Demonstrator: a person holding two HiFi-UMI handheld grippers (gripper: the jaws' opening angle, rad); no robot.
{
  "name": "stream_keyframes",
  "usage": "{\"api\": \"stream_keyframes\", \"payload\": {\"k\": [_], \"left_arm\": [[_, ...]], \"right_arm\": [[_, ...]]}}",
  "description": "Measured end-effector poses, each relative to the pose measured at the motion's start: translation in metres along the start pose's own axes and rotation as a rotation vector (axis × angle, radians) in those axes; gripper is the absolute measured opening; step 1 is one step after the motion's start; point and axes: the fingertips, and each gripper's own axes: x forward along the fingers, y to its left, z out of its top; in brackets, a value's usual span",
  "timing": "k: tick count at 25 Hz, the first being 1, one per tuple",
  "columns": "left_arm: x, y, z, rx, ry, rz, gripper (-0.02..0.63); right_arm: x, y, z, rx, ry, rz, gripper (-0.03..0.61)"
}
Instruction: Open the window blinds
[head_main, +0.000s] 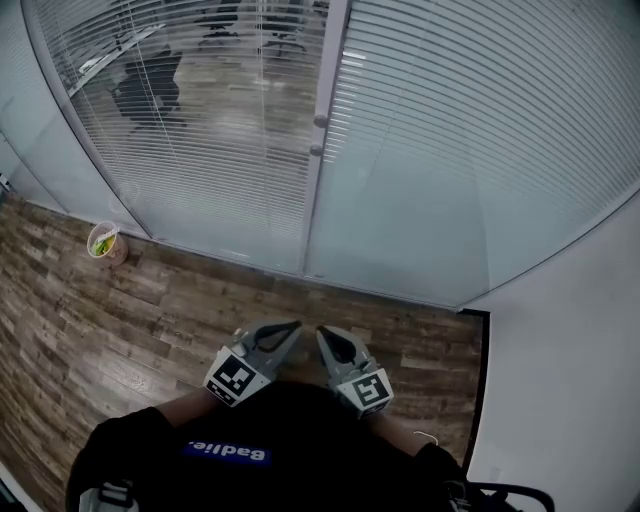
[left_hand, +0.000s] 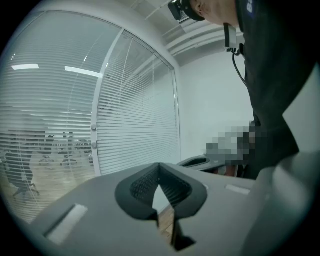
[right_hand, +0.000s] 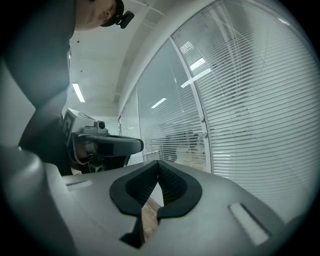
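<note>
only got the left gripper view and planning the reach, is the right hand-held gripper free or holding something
Observer: Free. The right hand-held gripper has its jaws shut with nothing between them.
Operator: anything on the floor to watch for
Observer: A cup stands on the wood floor close by the glass, left of both hand-held grippers.
Operator: how close are we to the blinds
Observer: In the head view the left hand-held gripper and the right one sit by the person's body, with a strip of floor before the blinds.
</note>
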Motion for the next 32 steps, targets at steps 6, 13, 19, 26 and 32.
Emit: {"api": "stream_keyframes", "payload": {"k": [6, 13, 19, 26, 32], "left_arm": [[0.010, 0.040, 0.008, 0.063, -0.036, 0.003, 0.000], [0.027, 0.098, 0.012, 0.095, -0.052, -0.060, 0.000], [0.032, 0.151, 0.017, 0.122, -0.079, -0.093, 0.000], [0.047, 0.197, 0.020, 0.141, -0.104, -0.109, 0.000], [0.062, 0.214, 0.029, 0.156, -0.110, -0.093, 0.000]], "right_arm": [[0.018, -0.024, 0.004, -0.011, 0.013, -0.075, 0.003], [0.077, -0.042, 0.018, -0.029, 0.029, -0.129, 0.003], [0.121, -0.053, 0.029, -0.037, 0.060, -0.199, 0.003], [0.146, -0.061, 0.032, -0.029, 0.088, -0.254, 0.003], [0.155, -0.074, 0.034, -0.025, 0.093, -0.251, 0.003]]}}
